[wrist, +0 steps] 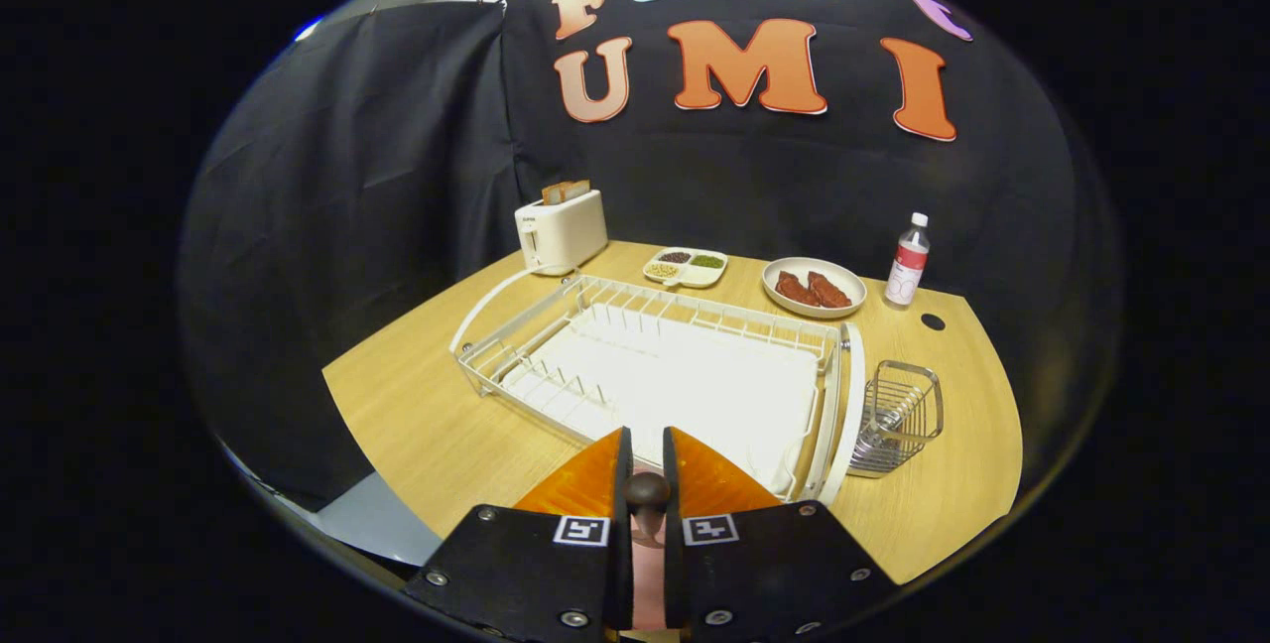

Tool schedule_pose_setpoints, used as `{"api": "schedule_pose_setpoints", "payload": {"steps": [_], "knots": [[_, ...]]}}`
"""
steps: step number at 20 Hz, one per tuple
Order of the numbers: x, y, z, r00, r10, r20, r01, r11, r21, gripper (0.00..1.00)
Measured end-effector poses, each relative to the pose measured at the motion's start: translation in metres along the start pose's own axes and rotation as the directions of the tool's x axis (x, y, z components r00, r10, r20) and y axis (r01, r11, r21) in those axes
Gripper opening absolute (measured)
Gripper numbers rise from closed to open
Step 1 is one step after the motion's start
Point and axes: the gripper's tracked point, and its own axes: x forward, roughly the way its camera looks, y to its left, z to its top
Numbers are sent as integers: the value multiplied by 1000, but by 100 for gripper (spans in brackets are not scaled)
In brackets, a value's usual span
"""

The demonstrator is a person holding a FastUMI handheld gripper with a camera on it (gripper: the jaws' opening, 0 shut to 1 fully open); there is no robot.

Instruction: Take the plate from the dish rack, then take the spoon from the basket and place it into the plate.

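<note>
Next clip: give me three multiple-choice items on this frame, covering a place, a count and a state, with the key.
1. Where does the silver wire basket stand?
A. On the white toaster
B. On the wooden table beside the white wire dish rack
C. Inside the dish rack

2. How many reddish-brown pieces lie on the round white plate near the bottle?
A. Two
B. Four
C. None

3. What are the orange gripper fingers doing?
A. Spread wide over the rack
B. Closed on the bottle
C. Closed on a pink-handled spoon with a dark round end

Key:
1 B: the silver wire basket sits on the wooden table, just past the end of the white wire dish rack.
2 A: two pieces show on the round white plate.
3 C: the gripper pinches the pink-handled spoon with a dark round end between its fingers.
</note>
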Motion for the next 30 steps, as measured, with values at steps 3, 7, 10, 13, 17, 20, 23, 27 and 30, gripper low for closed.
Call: {"api": "schedule_pose_setpoints", "payload": {"steps": [3,7,10,13,17,20,23,27,30], "knots": [[-7,-7,-9,1000,-10,-5,10,1000,-1,13],[-13,4,-14,1000,2,3,-2,998,-62,13],[-9,26,-15,999,39,0,-39,986,-164,15],[-3,48,-16,998,56,5,-53,961,-272,15],[6,76,-23,997,79,1,-72,913,-401,15],[10,87,-31,997,81,-10,-76,889,-451,15],[18,89,-51,994,80,-75,-105,903,-416,22],[25,90,-56,994,57,-92,-90,905,-416,26],[39,81,-78,984,27,-178,-87,938,-337,35]]}}
